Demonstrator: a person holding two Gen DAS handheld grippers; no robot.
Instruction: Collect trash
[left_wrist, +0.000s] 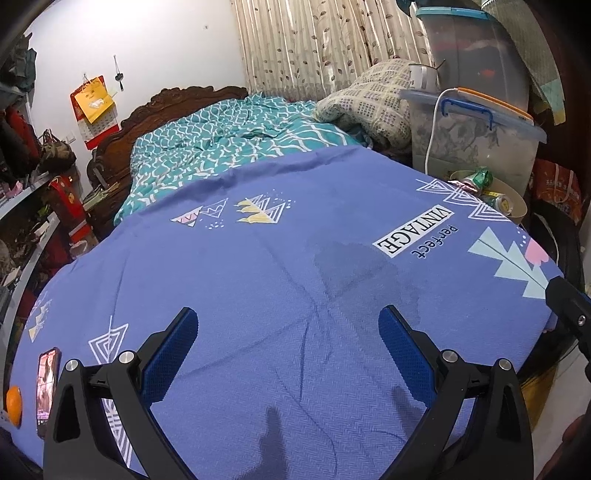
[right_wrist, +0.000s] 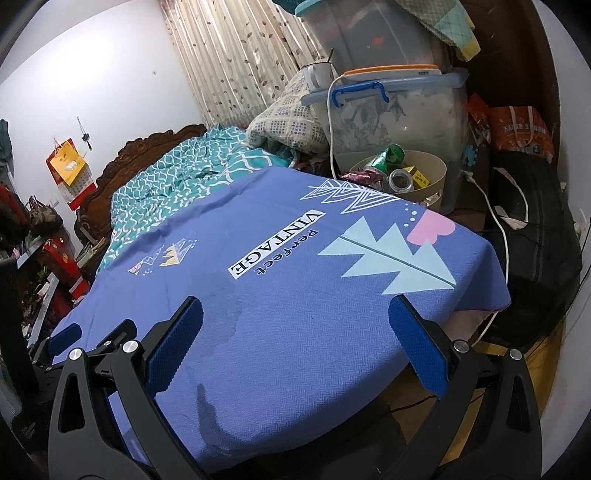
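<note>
- Bedroom; purple woven cloth (left_wrist: 258, 280) covers the work surface, a damp-looking patch mid-cloth.
- Left of the cloth's centre: phone (left_wrist: 47, 387) and an orange (left_wrist: 14, 405) at the edge.
- Left gripper (left_wrist: 288, 350) and right gripper (right_wrist: 295, 339): both wide apart, empty, over the cloth.
- Right, past the cloth's far corner: round beige bin (right_wrist: 424, 177) holding crumpled wrappers and cans (right_wrist: 391, 158).
- Cloth looks free of trash; collection likely done, or next move is a scan for leftovers.

A bedroom with a plain white wall (left_wrist: 147, 44) and a leaf-patterned curtain (left_wrist: 314, 44). A carved wooden headboard (left_wrist: 147, 110) stood against the wall, with cluttered shelves (left_wrist: 26, 192) along the left side and stacked plastic storage boxes (right_wrist: 399, 107) at the right.
</note>
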